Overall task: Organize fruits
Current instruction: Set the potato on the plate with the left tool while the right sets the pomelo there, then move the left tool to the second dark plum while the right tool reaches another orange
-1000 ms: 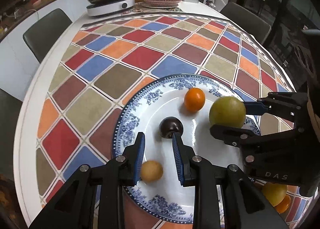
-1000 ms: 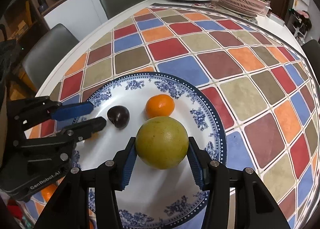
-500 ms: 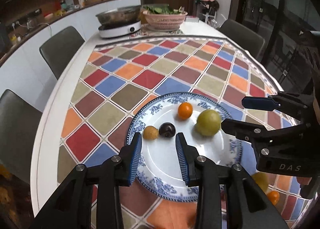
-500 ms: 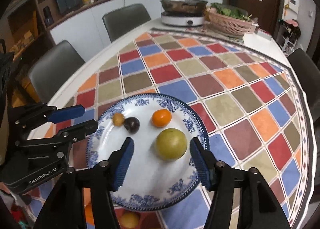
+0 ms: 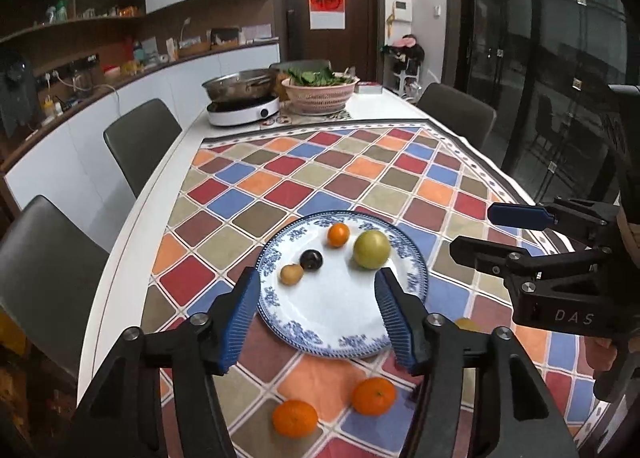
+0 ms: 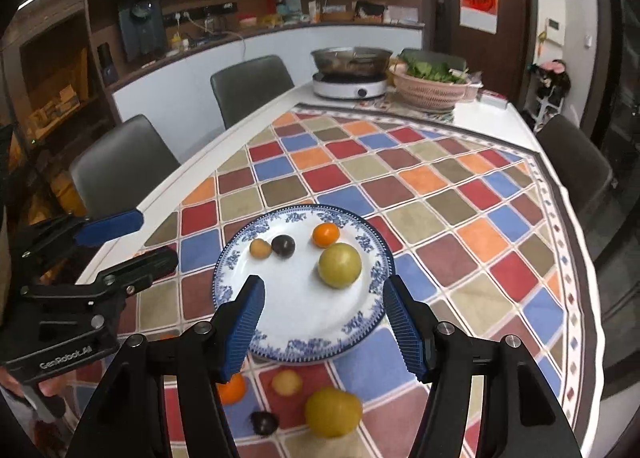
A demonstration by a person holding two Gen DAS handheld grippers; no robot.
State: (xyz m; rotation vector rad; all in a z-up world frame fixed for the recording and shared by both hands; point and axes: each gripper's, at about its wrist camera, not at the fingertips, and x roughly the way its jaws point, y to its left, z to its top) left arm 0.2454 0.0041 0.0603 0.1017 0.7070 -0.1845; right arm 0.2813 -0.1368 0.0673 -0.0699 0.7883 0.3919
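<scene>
Left gripper (image 5: pixel 318 312): I see its blue-padded fingers spread wide with nothing between them, held above the near edge of the plate.
Right gripper (image 6: pixel 324 318): mine here is spread wide too, empty, above the plate's near rim.
Plate (image 5: pixel 416 270): blue-and-white patterned, sitting on the checkered tablecloth (image 5: pixel 328 174).
On the plate: a large green-yellow fruit (image 5: pixel 371 249) on the right side, a small orange (image 5: pixel 338 235) just behind it, a dark plum (image 5: pixel 311 259) toward the left, and a small tan fruit (image 5: pixel 291 273) touching or just beside the plum.
Off the plate, near side: two oranges (image 5: pixel 374 396) on the cloth in the left wrist view; in the right wrist view I also make out a yellow fruit (image 6: pixel 333 411), a small pale yellow fruit (image 6: pixel 286 382) and another dark plum (image 6: pixel 264 422), all blurred.
Far end of table: an induction cooker with a steel pot (image 5: pixel 242 96) and a pink basket of greens (image 5: pixel 319 94).
</scene>
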